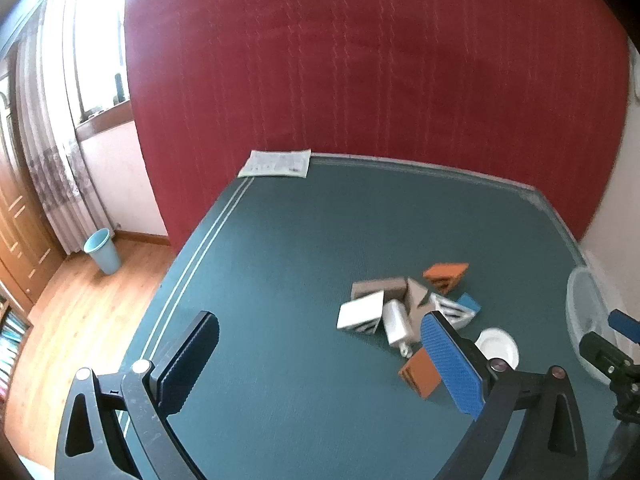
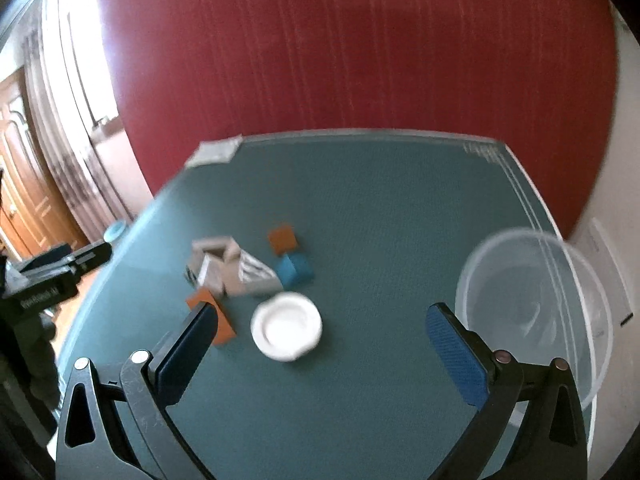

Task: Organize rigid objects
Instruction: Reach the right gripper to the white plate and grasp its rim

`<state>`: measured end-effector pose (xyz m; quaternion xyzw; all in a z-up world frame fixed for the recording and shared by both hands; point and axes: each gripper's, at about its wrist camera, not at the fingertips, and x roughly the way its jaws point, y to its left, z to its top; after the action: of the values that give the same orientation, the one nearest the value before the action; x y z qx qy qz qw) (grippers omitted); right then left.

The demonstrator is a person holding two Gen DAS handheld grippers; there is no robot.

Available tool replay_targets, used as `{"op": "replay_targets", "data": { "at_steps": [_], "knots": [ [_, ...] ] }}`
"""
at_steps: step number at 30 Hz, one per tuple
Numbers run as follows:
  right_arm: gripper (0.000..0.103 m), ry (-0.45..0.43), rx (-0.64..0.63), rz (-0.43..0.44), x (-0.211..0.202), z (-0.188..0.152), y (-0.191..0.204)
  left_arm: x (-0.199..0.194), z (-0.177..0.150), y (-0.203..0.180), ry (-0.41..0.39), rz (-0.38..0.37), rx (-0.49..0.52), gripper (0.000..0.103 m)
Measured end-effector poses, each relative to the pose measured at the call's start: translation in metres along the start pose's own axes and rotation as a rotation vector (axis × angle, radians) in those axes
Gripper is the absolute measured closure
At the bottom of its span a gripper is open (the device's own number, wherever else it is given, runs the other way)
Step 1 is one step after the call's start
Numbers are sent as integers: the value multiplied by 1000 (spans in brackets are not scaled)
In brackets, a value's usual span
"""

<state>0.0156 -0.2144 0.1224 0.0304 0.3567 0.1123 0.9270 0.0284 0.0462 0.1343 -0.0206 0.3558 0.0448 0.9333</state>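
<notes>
Hovering: left gripper (image 1: 320,364), right gripper (image 2: 322,354) wide, empty | boxy cartons (image 1: 404,308) | round clear tub (image 2: 536,300)

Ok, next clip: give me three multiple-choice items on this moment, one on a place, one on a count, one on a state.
1. Where is the clear tub relative to the pile of boxes?
A. to its right
B. to its left
C. on top of it

2. How many orange boxes are on the mat?
A. none
B. two
C. five

3. What state is the right claw in?
A. shut on a box
B. shut on the white dish
C. open, holding nothing

Answers: 1 A, the tub sits at the mat's right edge; 2 B, one behind the pile and one in front; 3 C, its fingers stand wide apart above the white dish.
</notes>
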Motion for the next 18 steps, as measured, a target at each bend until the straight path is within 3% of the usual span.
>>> {"op": "replay_targets", "data": {
  "at_steps": [3, 6, 11, 18],
  "knots": [
    [0, -31, -1, 40, 7, 2, 2, 8, -5, -2, 0, 0, -20, 0],
    [0, -3, -14, 68, 31, -10, 10, 16, -14, -5, 12, 11, -22, 0],
    [0, 66, -44, 53, 74, -33, 18, 32, -26, -3, 19, 29, -45, 0],
    [0, 95, -67, 1, 103, -37, 15, 52, -38, 0, 63, 24, -53, 0]
  ]
}}
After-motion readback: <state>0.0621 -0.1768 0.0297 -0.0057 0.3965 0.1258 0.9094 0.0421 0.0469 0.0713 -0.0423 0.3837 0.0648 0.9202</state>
